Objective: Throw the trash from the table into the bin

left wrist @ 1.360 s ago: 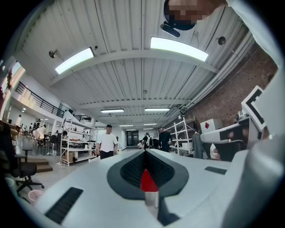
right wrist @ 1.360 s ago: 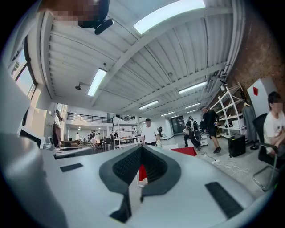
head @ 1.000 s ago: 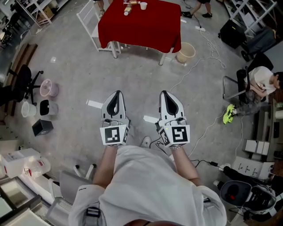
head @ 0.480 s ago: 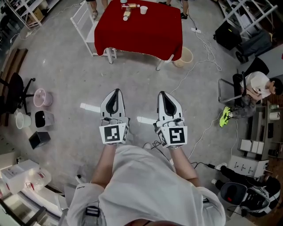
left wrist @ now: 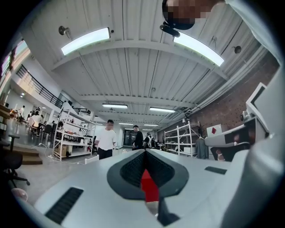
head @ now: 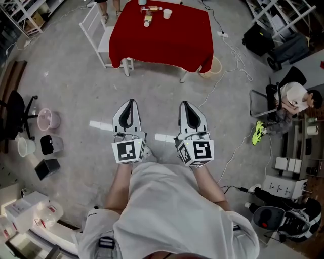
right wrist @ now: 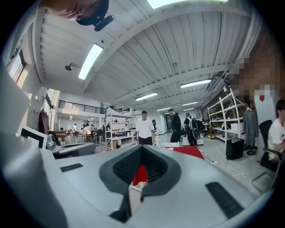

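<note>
Floor: grey concrete [head: 71, 86], matte and speckled, is spreading under everything, with thin white cables [head: 223, 83] trailing over it.
Trash: a white cup [head: 166, 13] is standing and small bottles [head: 148, 19] are lying on the far part of the table, too small to make out further. They are sitting straight ahead of both grippers and well apart from them.
Table: a red cloth [head: 162, 40] is draping it smoothly, hanging over white legs [head: 129, 66].
Bin: a round beige bucket [head: 211, 66] is sitting on the floor just beside the table's near right corner.
Left gripper: the left gripper [head: 130, 102] is pointing level toward the table, its jaws pressed together with nothing between them. Smooth white shells are framing dark ribbed pads.
Right gripper: the right gripper [head: 185, 104] is being held alongside, also closed and empty. In the right gripper view, the red cloth is showing through the leaf-shaped opening behind the tips.
Marker cubes: black-and-white squares [head: 126, 152] are facing up at each wrist.
Surroundings: a white chair [head: 98, 30] is standing at the table's left side.
</note>
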Demonstrator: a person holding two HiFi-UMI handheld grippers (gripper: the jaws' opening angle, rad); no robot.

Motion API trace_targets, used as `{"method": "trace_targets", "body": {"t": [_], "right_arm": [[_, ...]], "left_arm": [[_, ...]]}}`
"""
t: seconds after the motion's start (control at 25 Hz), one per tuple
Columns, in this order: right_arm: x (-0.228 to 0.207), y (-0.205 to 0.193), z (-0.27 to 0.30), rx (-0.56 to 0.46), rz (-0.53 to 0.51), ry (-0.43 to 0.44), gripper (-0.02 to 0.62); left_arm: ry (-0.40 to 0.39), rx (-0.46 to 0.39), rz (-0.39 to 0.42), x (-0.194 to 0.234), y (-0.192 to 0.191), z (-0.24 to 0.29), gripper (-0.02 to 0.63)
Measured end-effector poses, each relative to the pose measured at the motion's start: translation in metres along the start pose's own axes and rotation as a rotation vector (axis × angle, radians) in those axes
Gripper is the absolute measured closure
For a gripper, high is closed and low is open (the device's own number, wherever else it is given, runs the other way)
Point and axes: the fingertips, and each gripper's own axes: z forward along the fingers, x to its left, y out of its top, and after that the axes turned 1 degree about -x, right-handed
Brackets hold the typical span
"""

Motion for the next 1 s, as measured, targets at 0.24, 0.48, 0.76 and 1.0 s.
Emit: {"method": "trace_targets", "body": {"t": [0.24,0.48,0.76,1.0], "right_arm": [[0.009,-0.005,0.029,0.026,0.002,0.004,0.597],[-0.005,-0.020,0.059,0.048,0.020,-0.016,0.598],[-0.019,-0.025,0.125,0.062,0.047,0.003,0.597],[-0.038,-0.021,0.188,0.054,0.048,0.033,0.598]], "left_arm": [[0.005,0.023,-0.001,0.025,-0.009,0.014,0.603],[0.008,0.032,0.002,0.038,-0.019,0.039,0.603],[0.059,0.059,0.034,0.065,-0.026,0.084,0.603],[0.076,0.057,0.053,0.083,-0.028,0.145,0.603]]}}
